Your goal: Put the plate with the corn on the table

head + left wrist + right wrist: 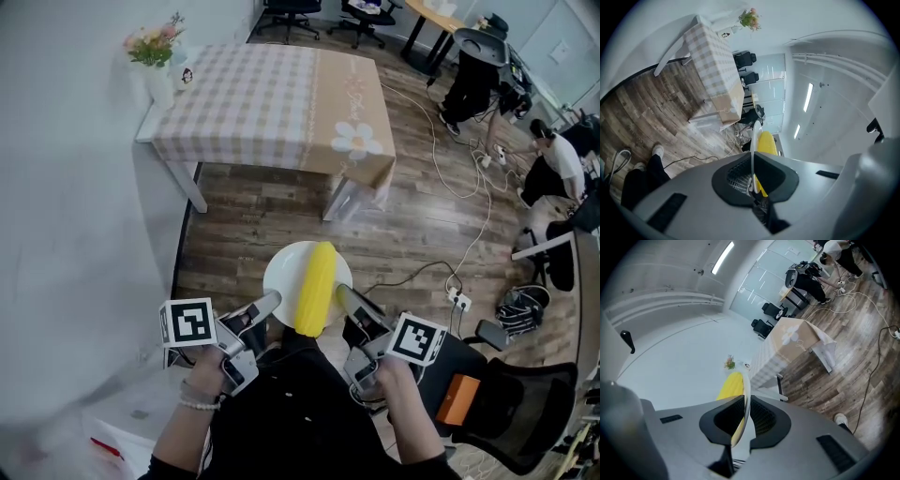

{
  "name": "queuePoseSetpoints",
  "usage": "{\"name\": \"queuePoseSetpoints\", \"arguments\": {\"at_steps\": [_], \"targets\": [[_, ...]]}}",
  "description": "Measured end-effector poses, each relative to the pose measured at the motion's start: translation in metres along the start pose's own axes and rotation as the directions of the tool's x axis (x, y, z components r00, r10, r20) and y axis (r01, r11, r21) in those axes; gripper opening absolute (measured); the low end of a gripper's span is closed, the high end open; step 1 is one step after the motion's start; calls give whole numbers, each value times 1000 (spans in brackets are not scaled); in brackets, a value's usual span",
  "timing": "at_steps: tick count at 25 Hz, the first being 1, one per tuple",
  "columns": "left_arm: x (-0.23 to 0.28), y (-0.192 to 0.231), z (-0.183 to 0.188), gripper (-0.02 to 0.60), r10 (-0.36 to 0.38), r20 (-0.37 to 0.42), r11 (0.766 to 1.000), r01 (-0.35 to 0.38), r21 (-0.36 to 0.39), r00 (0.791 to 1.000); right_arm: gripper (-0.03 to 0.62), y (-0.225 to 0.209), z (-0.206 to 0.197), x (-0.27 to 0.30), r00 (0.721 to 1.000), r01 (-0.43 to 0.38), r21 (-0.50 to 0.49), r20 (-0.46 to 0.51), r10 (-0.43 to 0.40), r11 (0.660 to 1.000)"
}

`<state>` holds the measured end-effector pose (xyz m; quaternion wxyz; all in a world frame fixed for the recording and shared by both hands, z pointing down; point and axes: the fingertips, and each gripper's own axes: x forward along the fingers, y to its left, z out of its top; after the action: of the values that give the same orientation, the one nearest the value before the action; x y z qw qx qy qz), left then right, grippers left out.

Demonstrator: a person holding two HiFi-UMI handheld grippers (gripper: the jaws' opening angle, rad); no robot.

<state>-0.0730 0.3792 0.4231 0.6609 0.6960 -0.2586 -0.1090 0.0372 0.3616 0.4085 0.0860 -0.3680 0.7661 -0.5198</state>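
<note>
The left gripper [752, 182] is clamped on one rim of the round white plate [277, 274], which hangs in the air between the two grippers with the yellow corn cob [316, 286] lying across its middle. The right gripper [743, 422] is clenched on the opposite rim. The table draped in a checked beige cloth [272, 94] stands well ahead of both sets of jaws, so the carry is probably best made with both hands level and moving together, since a tilt could roll the cob off.
</note>
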Motion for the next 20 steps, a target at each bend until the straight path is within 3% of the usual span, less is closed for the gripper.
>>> {"name": "queuePoseSetpoints", "arguments": {"at_steps": [20], "targets": [[60, -13, 77, 18, 13, 112, 1000, -10, -30, 994, 63, -19, 92, 61, 998, -39, -10, -56, 38, 999]]}}
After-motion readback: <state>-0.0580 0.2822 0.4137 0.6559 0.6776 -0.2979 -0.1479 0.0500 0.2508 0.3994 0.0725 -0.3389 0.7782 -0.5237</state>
